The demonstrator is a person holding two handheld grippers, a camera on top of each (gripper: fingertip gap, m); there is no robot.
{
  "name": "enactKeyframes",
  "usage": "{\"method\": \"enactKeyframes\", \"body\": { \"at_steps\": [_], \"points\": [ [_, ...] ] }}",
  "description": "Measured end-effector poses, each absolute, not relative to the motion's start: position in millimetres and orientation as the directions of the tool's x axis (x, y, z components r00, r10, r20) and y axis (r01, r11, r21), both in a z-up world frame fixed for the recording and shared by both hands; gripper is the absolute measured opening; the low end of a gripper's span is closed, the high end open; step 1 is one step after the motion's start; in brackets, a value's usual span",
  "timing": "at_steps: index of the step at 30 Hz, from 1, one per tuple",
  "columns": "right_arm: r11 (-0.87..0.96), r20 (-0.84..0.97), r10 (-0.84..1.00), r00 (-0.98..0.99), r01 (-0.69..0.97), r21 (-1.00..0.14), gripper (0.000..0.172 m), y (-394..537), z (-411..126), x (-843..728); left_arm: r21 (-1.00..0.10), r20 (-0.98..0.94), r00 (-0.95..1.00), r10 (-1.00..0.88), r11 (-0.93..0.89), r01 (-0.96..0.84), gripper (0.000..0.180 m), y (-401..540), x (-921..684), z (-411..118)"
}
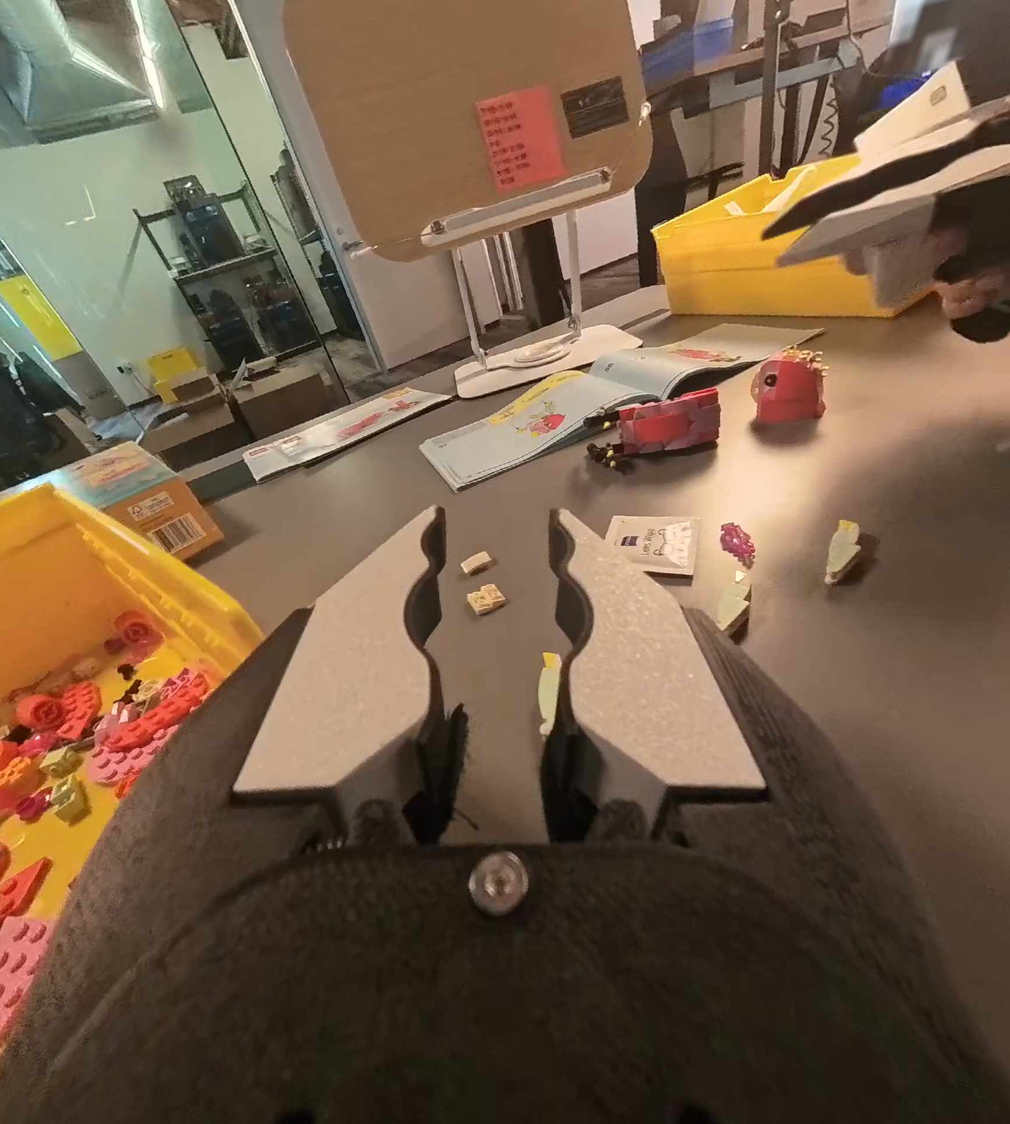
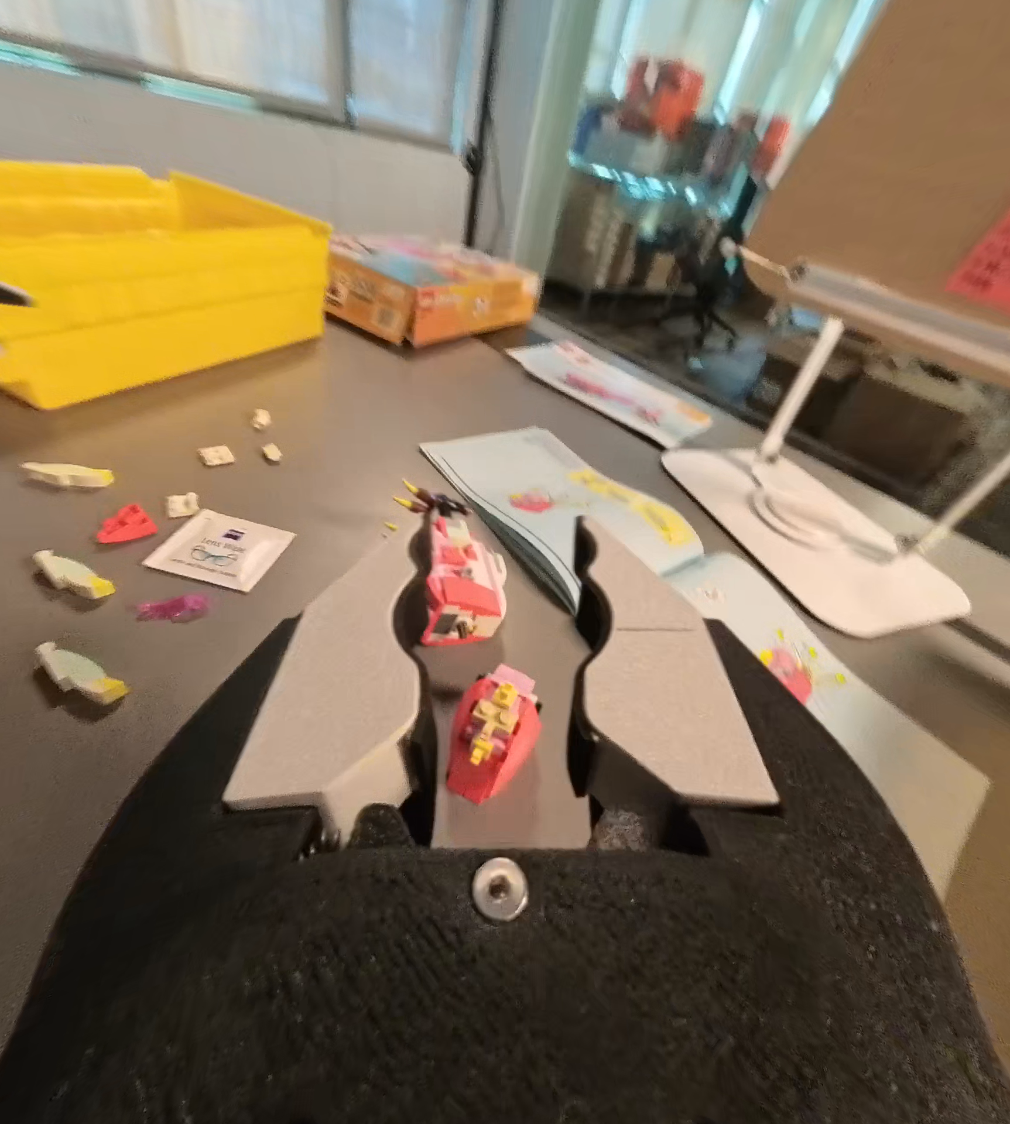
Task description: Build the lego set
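Note:
My left gripper point(image 1: 496, 523) is open and empty, low over the dark table point(image 1: 855, 699). Two small tan bricks point(image 1: 477, 562) point(image 1: 486, 599) lie on the table between its fingertips, untouched. A pale green piece point(image 1: 549, 687) lies by its right finger. My right gripper point(image 2: 493, 529) is open and empty, held above the table; it also shows in the left wrist view point(image 1: 794, 234), at the upper right. Below it lie a red and pink brick build with dark claws point(image 2: 463, 584) point(image 1: 669, 423) and a red piece topped with yellow bricks point(image 2: 493, 736) point(image 1: 791, 389).
A yellow bin of red and pink bricks point(image 1: 64, 578) stands at my left. A second yellow bin point(image 1: 721, 267), an open booklet point(image 1: 551, 413) and a wooden book stand point(image 1: 466, 121) are farther back. A wipe sachet point(image 1: 654, 544), a magenta piece point(image 1: 736, 541) and pale green pieces point(image 1: 843, 553) lie loose. Across from one pair of fingers to the other is roughly 25 cm. The pale green piece point(image 1: 549, 687) lies some 7 cm from my left tips, 25 cm from my right tips.

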State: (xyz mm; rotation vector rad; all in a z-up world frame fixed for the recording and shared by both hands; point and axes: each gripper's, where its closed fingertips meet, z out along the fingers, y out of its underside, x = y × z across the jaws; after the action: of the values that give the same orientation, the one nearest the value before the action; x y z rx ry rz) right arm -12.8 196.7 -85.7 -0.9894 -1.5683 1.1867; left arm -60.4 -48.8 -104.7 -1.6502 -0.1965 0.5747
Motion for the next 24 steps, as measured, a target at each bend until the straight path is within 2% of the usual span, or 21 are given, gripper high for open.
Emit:
{"method": "enactKeyframes", "body": {
  "at_steps": [2, 5, 9, 11, 14, 17, 20, 22, 24],
  "points": [
    [0.207, 0.186, 0.972, -0.141, 0.158, -0.965, 0.055, 208, -95, -17, -0.962, -0.266, 0.858, 0.439, -0.180, -0.206, 0.033, -47, -60, -105],
    [0.142, 0.151, 0.988, 0.015, 0.252, -0.957, 0.055, 220, -113, -8, -0.960, -0.274, 0.859, 0.433, -0.181, -0.215, 0.033, -46, -58, -105],
    [0.027, 0.030, 1.000, 0.000, 0.428, -0.904, 0.043, 214, -154, 1, -0.968, -0.246, 0.881, 0.403, -0.139, -0.207, 0.034, -45, -54, -102],
    [-0.035, -0.050, 0.999, -0.016, 0.507, -0.861, 0.043, 214, -170, 2, -0.975, -0.221, 0.881, 0.418, -0.106, -0.194, 0.042, -48, -56, -98],
    [-0.015, -0.027, 1.000, -0.014, 0.561, -0.828, 0.033, 217, -182, 5, -0.985, -0.171, 0.906, 0.387, -0.051, -0.164, 0.046, -49, -53, -93],
    [0.044, -0.002, 0.996, -0.087, 0.520, -0.853, 0.033, 201, -174, -1, -0.991, -0.126, 0.940, 0.318, 0.010, -0.136, 0.048, -48, -44, -88],
    [0.128, -0.002, 0.911, -0.412, 0.287, -0.949, 0.033, 131, -135, -6, -0.993, -0.093, 0.975, 0.200, 0.047, -0.105, 0.056, -44, -27, -86],
    [0.086, -0.022, 0.787, -0.617, 0.145, -0.986, 0.033, 78, -109, 1, -0.994, -0.085, 0.990, 0.113, 0.052, -0.091, 0.063, -39, -15, -87],
    [0.052, -0.037, 0.646, -0.762, 0.092, -0.994, 0.033, 35, -99, 11, -0.995, -0.089, 0.995, 0.043, 0.046, -0.091, 0.068, -36, -4, -89]
  ]
}}
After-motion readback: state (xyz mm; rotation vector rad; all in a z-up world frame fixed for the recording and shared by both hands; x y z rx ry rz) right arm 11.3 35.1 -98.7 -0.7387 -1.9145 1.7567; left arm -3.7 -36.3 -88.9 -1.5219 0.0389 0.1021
